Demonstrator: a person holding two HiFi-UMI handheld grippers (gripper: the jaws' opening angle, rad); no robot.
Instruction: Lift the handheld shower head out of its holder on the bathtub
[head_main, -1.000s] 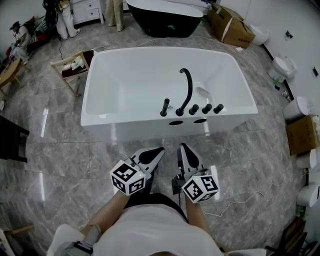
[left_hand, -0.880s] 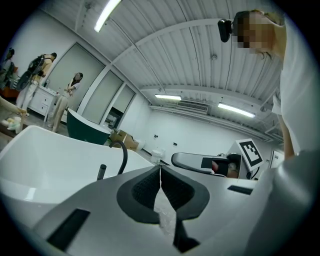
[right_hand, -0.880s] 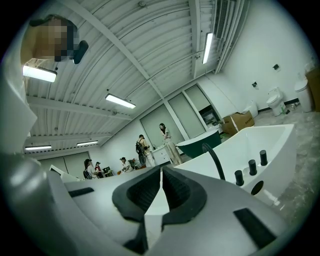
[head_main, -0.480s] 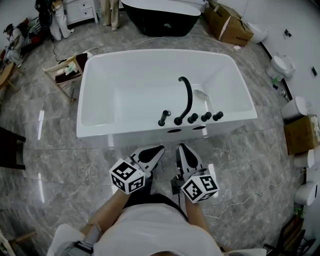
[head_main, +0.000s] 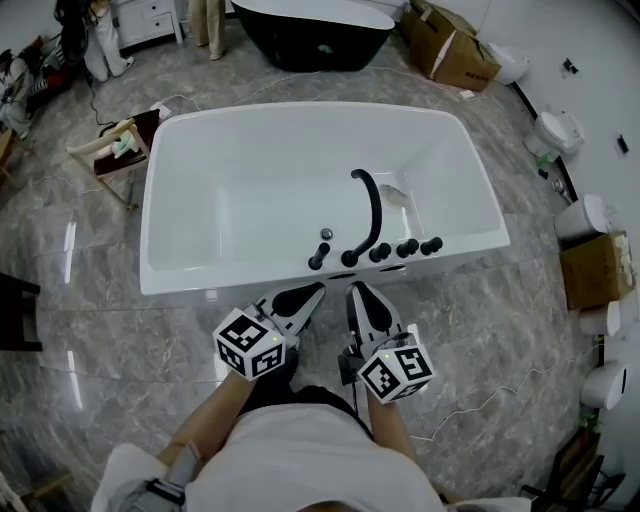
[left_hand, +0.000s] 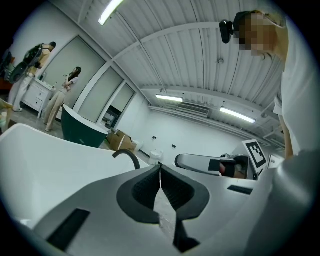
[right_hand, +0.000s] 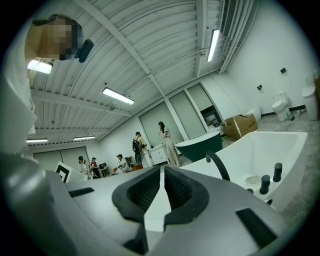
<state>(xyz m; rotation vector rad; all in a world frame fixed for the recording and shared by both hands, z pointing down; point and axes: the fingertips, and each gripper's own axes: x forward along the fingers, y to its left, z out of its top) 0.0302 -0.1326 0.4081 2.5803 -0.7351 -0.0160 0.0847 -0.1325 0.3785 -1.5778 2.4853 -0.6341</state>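
Observation:
A white bathtub (head_main: 180, 270) stands on the grey marble floor ahead. On its near rim sits a row of black fittings: a tall curved spout (head_main: 372, 205), three round knobs (head_main: 407, 247), and at the left end a slim upright piece (head_main: 318, 258) that looks like the handheld shower head in its holder. My left gripper (head_main: 300, 297) and right gripper (head_main: 362, 297) hover side by side just short of that rim, both shut and holding nothing. The spout (right_hand: 218, 165) and two knobs (right_hand: 271, 178) show in the right gripper view beyond the right gripper (right_hand: 162, 170). The left gripper (left_hand: 160, 167) points at the tub wall.
A dark tub (head_main: 310, 35) and cardboard boxes (head_main: 450, 50) stand behind the white one. A wooden stool (head_main: 110, 150) is at its left corner. Toilets (head_main: 590, 215), another box (head_main: 592, 270) and a floor cable (head_main: 490, 400) line the right. People (right_hand: 165, 142) stand far back.
Both grippers have moved forward together, and the tub's near rim with its black fittings now lies much closer to their tips. The jaws stayed shut.

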